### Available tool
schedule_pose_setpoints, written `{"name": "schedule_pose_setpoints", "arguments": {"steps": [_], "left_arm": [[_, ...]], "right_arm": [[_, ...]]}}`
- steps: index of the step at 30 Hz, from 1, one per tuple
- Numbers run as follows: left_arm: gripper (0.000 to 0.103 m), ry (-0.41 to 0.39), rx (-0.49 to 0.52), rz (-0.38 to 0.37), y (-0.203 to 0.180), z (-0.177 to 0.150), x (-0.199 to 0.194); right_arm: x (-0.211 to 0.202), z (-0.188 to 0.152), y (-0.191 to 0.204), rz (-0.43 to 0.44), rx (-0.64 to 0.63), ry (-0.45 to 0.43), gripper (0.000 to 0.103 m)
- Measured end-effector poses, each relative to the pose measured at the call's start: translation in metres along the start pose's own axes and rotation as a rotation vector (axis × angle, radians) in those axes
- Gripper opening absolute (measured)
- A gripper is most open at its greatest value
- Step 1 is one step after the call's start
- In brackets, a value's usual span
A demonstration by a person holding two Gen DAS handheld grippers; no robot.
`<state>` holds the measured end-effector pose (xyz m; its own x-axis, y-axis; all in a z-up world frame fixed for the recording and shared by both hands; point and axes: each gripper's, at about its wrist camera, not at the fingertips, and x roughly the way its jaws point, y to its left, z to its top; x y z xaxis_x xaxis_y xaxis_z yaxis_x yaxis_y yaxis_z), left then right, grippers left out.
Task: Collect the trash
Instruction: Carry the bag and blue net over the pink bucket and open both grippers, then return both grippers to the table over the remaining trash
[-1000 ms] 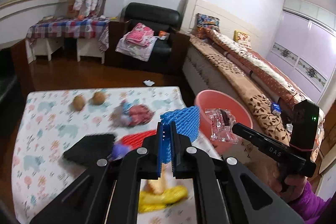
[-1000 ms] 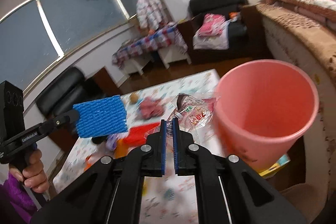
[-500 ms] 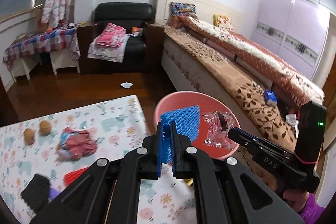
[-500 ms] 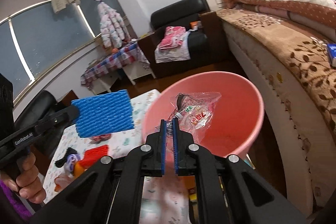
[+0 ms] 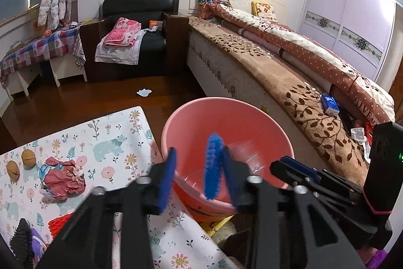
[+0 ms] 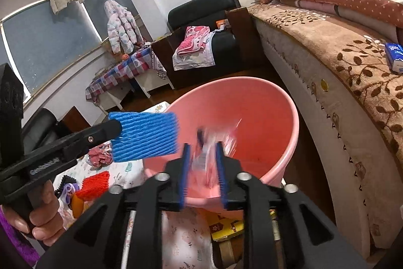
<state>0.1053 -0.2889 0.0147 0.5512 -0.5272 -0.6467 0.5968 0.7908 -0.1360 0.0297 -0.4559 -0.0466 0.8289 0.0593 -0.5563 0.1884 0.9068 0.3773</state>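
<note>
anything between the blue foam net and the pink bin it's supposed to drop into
Nothing visible. The left gripper stands open with the blue foam net directly above the pink bin, whose mouth is unblocked. The clear wrapper is beside it, not beneath it.

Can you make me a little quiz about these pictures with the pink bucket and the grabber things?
1. True or false: the left gripper has its jaws spread apart, with the blue foam net between them above the pink bucket.
2. What is between the fingers of the right gripper? A) a banana B) a blurry clear wrapper C) a sock
3. How many walnuts lie on the flowery table?

Key: 1 true. 2 B. 3 two.
</note>
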Motion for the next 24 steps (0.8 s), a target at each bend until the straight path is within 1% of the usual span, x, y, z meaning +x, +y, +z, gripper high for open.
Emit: {"name": "schedule_pose_setpoints", "arguments": {"steps": [1,4,10,16,20,22,23,24], "left_arm": [[0.039,0.000,0.002,-0.002,0.000,0.000,0.000],[0.040,-0.003,0.005,0.000,0.002,-0.001,-0.003],[0.040,-0.020,-0.038,0.001,0.015,-0.004,-0.019],[0.040,-0.054,-0.064,0.032,0.033,-0.012,-0.051],[0.040,-0.082,-0.081,0.064,0.051,-0.019,-0.079],[0.045,-0.097,-0.083,0.083,0.061,-0.023,-0.094],[0.049,-0.111,-0.084,0.105,0.070,-0.026,-0.106],[0.050,-0.119,-0.081,0.117,0.074,-0.027,-0.112]], "right_arm": [[0.001,0.000,0.000,-0.007,-0.003,-0.003,0.033],[0.000,-0.003,0.001,-0.012,0.000,0.000,0.033],[-0.003,-0.005,0.006,-0.009,-0.006,-0.001,0.033],[-0.012,-0.012,0.027,0.007,-0.028,-0.002,0.033],[-0.019,-0.017,0.046,0.032,-0.046,0.001,0.033],[-0.022,-0.021,0.056,0.042,-0.062,0.003,0.033],[-0.023,-0.024,0.062,0.049,-0.072,0.007,0.033],[-0.025,-0.026,0.067,0.054,-0.078,0.010,0.033]]}}
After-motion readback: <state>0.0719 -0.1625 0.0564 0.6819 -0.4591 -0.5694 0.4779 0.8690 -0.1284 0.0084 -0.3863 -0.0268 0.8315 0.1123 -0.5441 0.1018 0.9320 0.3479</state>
